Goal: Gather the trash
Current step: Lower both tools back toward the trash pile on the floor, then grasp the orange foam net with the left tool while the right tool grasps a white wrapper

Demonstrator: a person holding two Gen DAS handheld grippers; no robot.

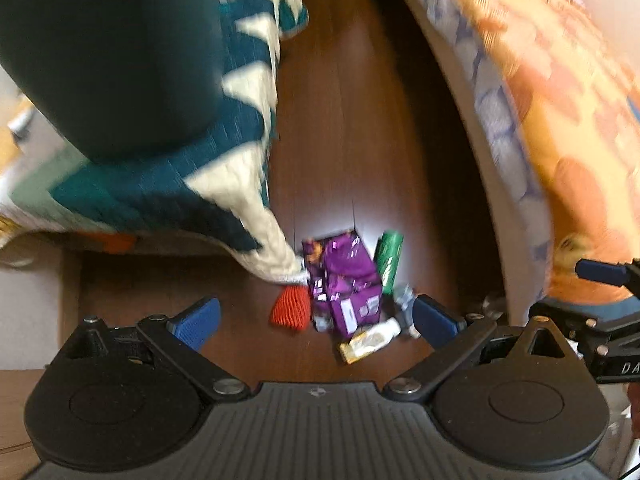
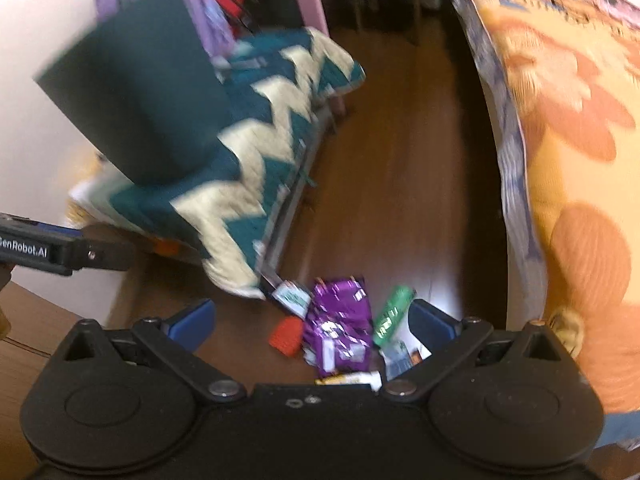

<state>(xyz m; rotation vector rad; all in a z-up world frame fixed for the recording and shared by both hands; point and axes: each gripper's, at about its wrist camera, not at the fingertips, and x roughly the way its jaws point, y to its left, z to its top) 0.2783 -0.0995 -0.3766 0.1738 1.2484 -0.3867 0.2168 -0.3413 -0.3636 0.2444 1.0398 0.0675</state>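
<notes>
A pile of trash lies on the brown wooden floor between two beds. In the left wrist view it holds purple wrappers [image 1: 348,280], a green can [image 1: 389,262], a red net sleeve [image 1: 291,308] and a yellow-white wrapper [image 1: 370,340]. My left gripper [image 1: 316,320] is open and empty, above the pile. In the right wrist view the purple wrappers [image 2: 340,328], green can [image 2: 394,314] and red net sleeve [image 2: 286,335] lie between my fingers. My right gripper [image 2: 312,320] is open and empty above them.
A teal and cream zigzag blanket [image 1: 224,184] hangs off the left bed down to the pile. An orange patterned bedspread [image 2: 568,160] covers the right bed. A dark cushion [image 1: 112,52] sits on the left bed. The right gripper's tip [image 1: 600,274] shows at the left wrist view's right edge.
</notes>
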